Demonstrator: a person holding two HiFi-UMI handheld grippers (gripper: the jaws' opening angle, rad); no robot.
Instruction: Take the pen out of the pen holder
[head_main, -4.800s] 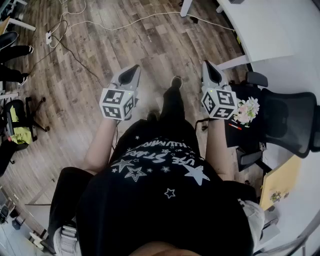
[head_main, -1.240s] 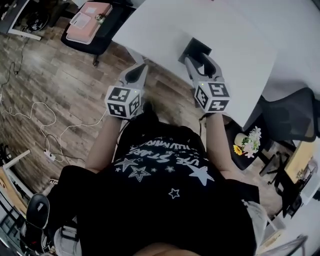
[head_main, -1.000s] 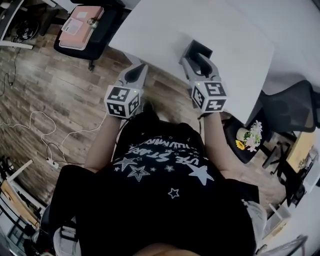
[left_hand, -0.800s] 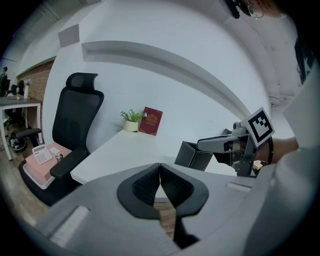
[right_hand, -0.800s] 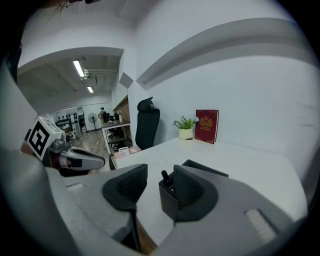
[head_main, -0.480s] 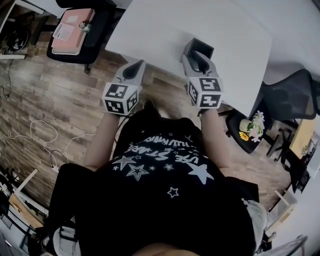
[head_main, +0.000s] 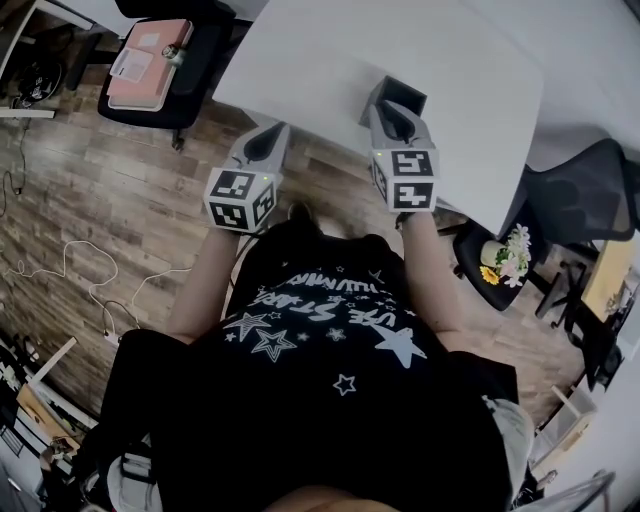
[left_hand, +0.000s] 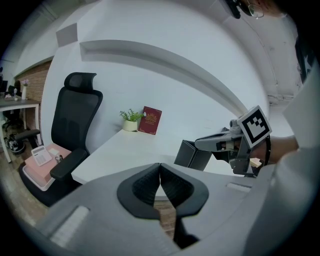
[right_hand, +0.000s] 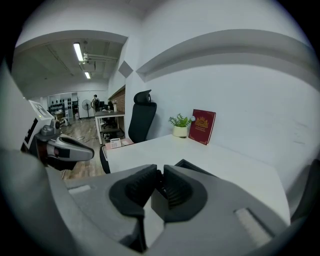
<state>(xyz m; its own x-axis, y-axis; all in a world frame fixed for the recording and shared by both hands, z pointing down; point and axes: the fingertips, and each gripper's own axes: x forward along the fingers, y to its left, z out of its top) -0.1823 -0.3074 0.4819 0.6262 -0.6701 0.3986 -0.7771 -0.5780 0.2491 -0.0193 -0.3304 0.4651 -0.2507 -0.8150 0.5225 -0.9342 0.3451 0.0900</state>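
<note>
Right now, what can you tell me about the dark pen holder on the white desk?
The pen holder is a dark, angular, open-topped box, matte like plastic, upright near the front edge of the white desk. The right gripper reaches over its opening; its jaws have just been closing, with something dark in the narrow gap between them. Whether they touch the holder is unclear.

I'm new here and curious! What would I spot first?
Two grey grippers with black-and-white marker cubes: the left gripper, shut, points at the white table, and the right gripper sits over the dark pen holder. Its jaws have just been closing, nearly together, with something dark in the gap, too small to name. A red book and a small plant stand by the wall.
</note>
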